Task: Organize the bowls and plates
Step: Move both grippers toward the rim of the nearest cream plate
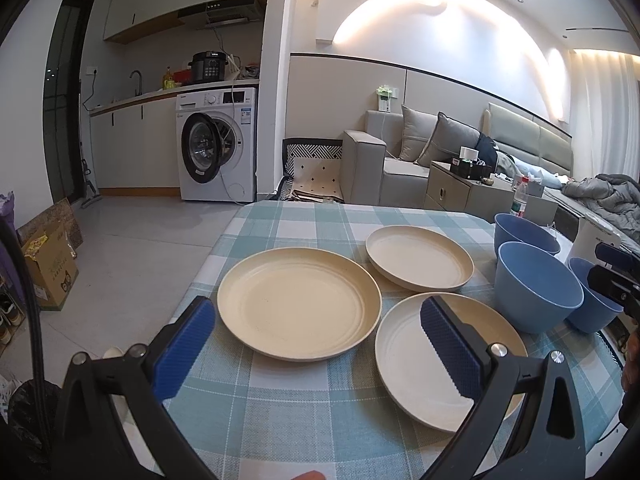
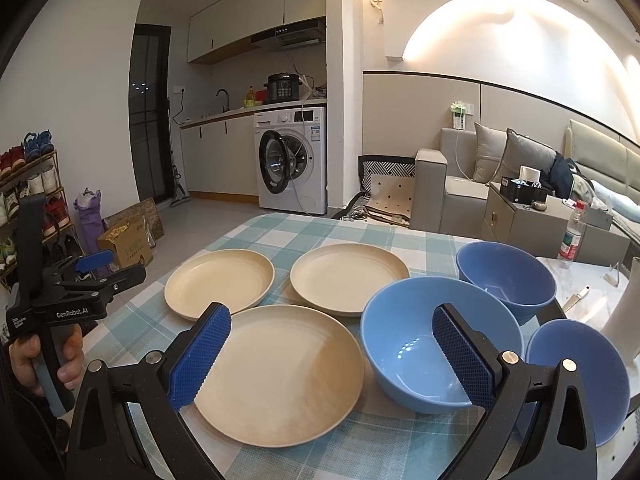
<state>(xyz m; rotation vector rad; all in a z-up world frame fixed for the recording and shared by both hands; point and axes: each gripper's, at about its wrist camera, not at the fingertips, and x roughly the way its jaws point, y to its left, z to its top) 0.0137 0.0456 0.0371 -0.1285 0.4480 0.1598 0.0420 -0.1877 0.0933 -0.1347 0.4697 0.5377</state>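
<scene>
Left gripper (image 1: 316, 344): spreading wide, gripping nothing, hovering over the cream plates (image 1: 298, 302).
Right gripper (image 2: 332, 354): gaping wide, holding nothing, hanging above a plate and the nearest blue bowl (image 2: 404, 336).
Plates: three lying apart on the checked tablecloth (image 2: 280, 236).
Bowls: three sitting right of the plates.

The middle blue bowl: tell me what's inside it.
The middle blue bowl looks empty, showing only light reflections on its bottom. The right gripper has one finger covering part of the interior near the rim, so that patch is unseen.
</scene>
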